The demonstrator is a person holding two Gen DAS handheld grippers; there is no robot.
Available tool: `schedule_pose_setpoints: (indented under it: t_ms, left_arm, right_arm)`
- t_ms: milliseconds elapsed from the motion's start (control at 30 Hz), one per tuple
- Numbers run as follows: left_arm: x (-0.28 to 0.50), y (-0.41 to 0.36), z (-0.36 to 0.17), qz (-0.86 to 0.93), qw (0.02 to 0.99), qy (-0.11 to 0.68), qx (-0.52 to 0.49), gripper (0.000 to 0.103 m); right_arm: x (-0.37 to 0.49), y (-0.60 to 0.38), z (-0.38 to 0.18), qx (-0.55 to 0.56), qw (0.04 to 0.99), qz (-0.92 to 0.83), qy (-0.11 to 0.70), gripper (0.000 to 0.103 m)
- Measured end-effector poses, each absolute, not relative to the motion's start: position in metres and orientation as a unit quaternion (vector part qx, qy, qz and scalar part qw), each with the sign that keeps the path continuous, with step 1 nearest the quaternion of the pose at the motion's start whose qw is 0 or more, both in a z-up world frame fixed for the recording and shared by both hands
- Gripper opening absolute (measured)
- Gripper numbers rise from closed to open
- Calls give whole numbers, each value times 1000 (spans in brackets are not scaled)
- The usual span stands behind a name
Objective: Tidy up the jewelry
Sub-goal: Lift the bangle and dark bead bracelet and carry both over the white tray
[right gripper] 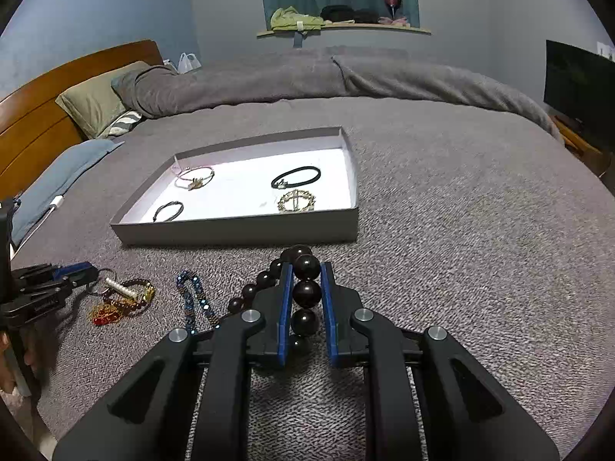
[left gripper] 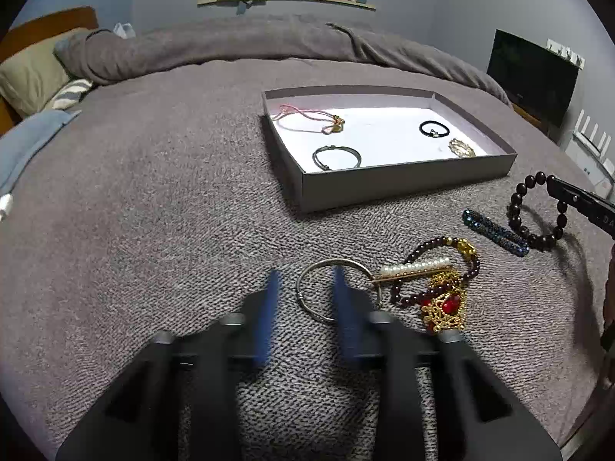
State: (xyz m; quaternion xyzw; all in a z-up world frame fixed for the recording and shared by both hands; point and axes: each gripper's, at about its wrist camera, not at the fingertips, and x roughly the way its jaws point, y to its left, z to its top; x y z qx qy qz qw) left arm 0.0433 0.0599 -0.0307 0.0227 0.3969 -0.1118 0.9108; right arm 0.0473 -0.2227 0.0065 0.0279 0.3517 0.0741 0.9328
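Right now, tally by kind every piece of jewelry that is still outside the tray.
Beaded bracelets: 3 (dark big-bead bracelet, dark red bead bracelet, blue beaded bracelet)
Metal bangles: 1 (silver bangle)
Pearl pieces: 1 (pearl bar clip)
Gold ornaments: 1 (gold-and-red ornament)
Total: 6

Both handheld tools share one build: the left gripper [left gripper: 303, 292] and the right gripper [right gripper: 306, 292] each have matte black angular linkage arms with triangular cut-outs. Round silver pivot pins [right gripper: 250, 315] sit at the joints. Each finger carries a flat blue pad [right gripper: 285, 307] along its inner face, and white lettering, too small to read, marks a black finger [left gripper: 584, 203].
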Motion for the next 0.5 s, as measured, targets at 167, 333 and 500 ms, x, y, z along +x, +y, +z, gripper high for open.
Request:
schedule_pose_setpoints:
  t_ms: [167,333,500]
  left_arm:
    - [36,53,-25,-137,911,387,38,56]
    - [42,38,-41,-142,894,418,78,60]
    - [56,29,-45,-135,892,420,101,64]
  right_arm:
    - [50,-224,6,33,931,76,357,14]
    - [49,-225,4,38,928,80,362,14]
    - [50,-223,2,42,926,85,367,15]
